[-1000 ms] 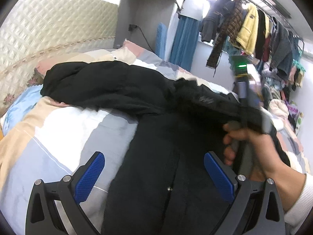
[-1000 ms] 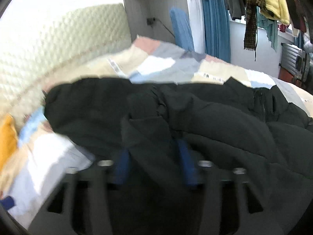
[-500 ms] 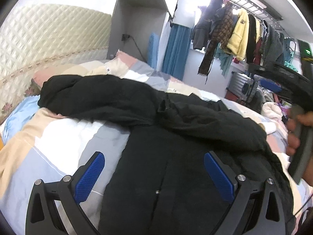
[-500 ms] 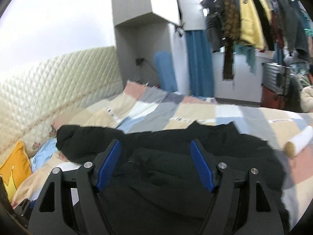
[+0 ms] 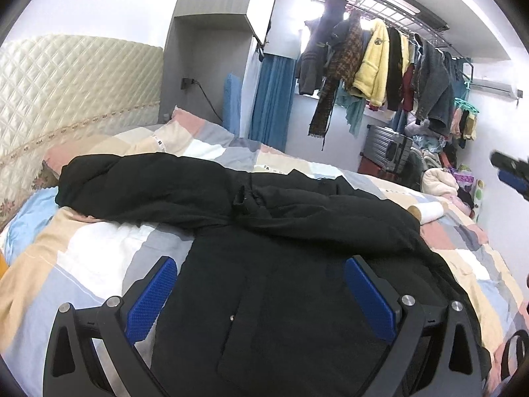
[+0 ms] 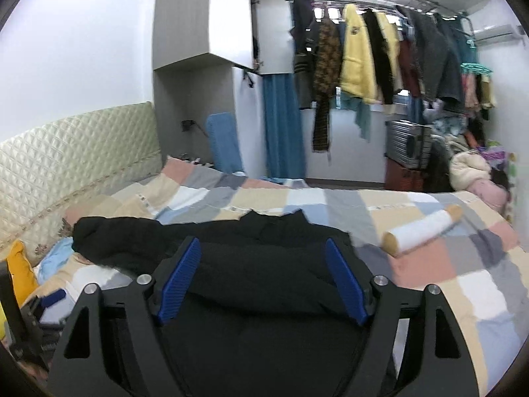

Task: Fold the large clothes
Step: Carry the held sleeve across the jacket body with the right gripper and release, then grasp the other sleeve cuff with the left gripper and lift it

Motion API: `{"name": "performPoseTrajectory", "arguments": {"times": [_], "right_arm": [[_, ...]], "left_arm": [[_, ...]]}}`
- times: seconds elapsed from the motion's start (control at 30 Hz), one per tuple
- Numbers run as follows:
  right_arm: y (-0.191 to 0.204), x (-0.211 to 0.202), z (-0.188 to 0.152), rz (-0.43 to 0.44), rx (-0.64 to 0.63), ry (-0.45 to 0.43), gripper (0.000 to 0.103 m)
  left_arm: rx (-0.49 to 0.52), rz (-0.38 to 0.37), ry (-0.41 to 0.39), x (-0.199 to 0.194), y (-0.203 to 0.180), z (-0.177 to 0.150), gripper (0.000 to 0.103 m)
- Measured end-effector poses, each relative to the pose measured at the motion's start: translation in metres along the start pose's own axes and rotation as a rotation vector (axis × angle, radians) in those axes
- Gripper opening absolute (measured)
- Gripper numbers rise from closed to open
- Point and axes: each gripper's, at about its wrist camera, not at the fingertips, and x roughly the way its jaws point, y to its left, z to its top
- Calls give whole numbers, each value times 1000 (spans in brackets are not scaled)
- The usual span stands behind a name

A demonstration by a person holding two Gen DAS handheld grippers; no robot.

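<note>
Black coat point(image 5: 291, 264) lies spread on the bed point(image 5: 99, 258), body toward me, one sleeve point(image 5: 139, 182) stretched out to approx 10 o'clock, the other sleeve point(image 5: 330, 211) folded across the chest.

Both my tools are empty: left hand-held gripper point(image 5: 261, 297) has its jaws spread wide above the coat body, right hand-held gripper point(image 6: 264, 274) likewise released, hovering w/ nothing btwn the pads.

Next step, I reckon: bring the long sleeve in. To do it well I'd pinch near the cuff at 10 o'clock, not mid-sleeve, lift just enough to clear the padding, lay it flat across the chest & smooth before letting go; puffy fabric will likely spring back.

Vs 1 s ago: right gripper was clenched on the coat fabric; now it's let go & pulled back up. The right sleeve has since settled across the chest. Left gripper stayed spread throughout.
</note>
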Motion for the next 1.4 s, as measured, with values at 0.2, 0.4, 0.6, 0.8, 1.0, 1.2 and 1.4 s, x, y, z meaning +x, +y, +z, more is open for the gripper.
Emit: {"name": "performPoseTrajectory", "arguments": {"times": [0.2, 0.4, 0.6, 0.8, 1.0, 1.2, 1.4], "right_arm": [[-21, -42, -30, -59, 25, 31, 80], [-30, -77, -61, -70, 51, 38, 82], [-36, -98, -94, -45, 91, 68, 84], [-42, -113, -126, -83, 138, 92, 90], [-41, -115, -136, -81, 124, 84, 102], [-44, -103, -144, -52, 132, 118, 102], [-43, -92, -147, -42, 138, 137, 102]], "left_arm": [[27, -4, -4, -15, -7, -6, 102], [57, -27, -8, -24, -21, -14, 102], [69, -38, -10, -23, -27, -19, 102], [68, -33, 14, -10, -28, -18, 102], [-53, -98, 4, -6, -9, -1, 102], [-44, -130, -9, -1, 37, 43, 102], [-112, -57, 97, 40, 150, 85, 102]]}}
